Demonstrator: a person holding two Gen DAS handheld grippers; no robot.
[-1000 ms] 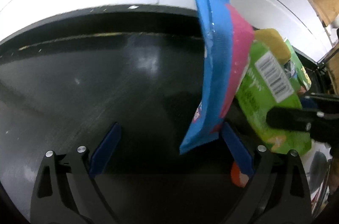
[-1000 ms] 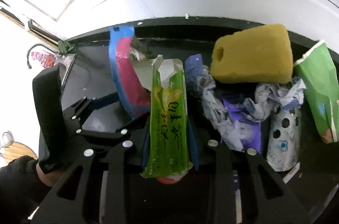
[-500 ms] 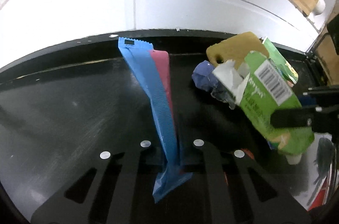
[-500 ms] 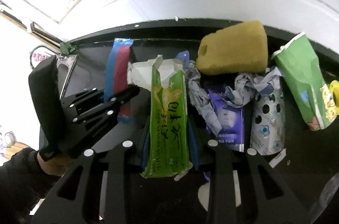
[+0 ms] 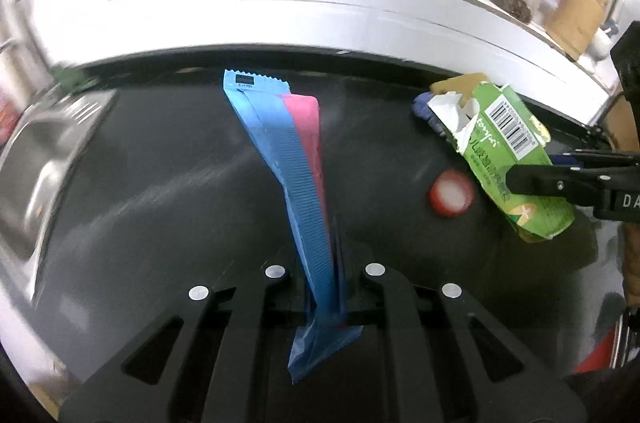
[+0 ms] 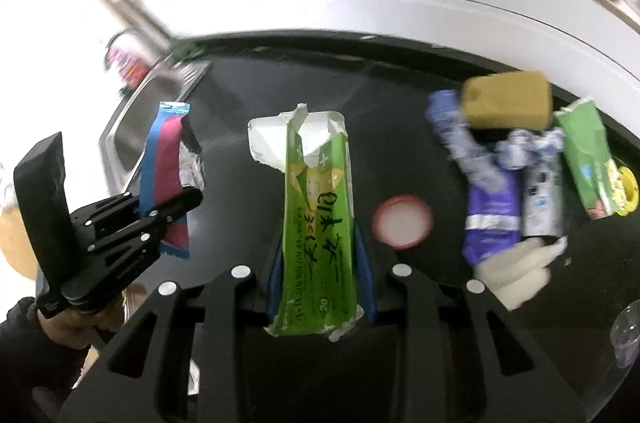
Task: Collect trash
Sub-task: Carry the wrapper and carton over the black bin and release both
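A blue and pink wrapper hangs pinched between the pads of my left gripper, lifted off the black counter. My right gripper is shut on a torn green drink carton, also held above the counter. In the left wrist view the carton and the right gripper are at the right. In the right wrist view the left gripper with its wrapper is at the left.
A red-rimmed white lid lies on the counter. At the right lie a yellow sponge, a purple wrapper, a silver wrapper, a green packet and crumpled white paper. A steel sink is at the left.
My left gripper went from open beside the blue and pink wrapper to shut on it. Both grippers rose and drew back from the wall with their items, uncovering the lid.
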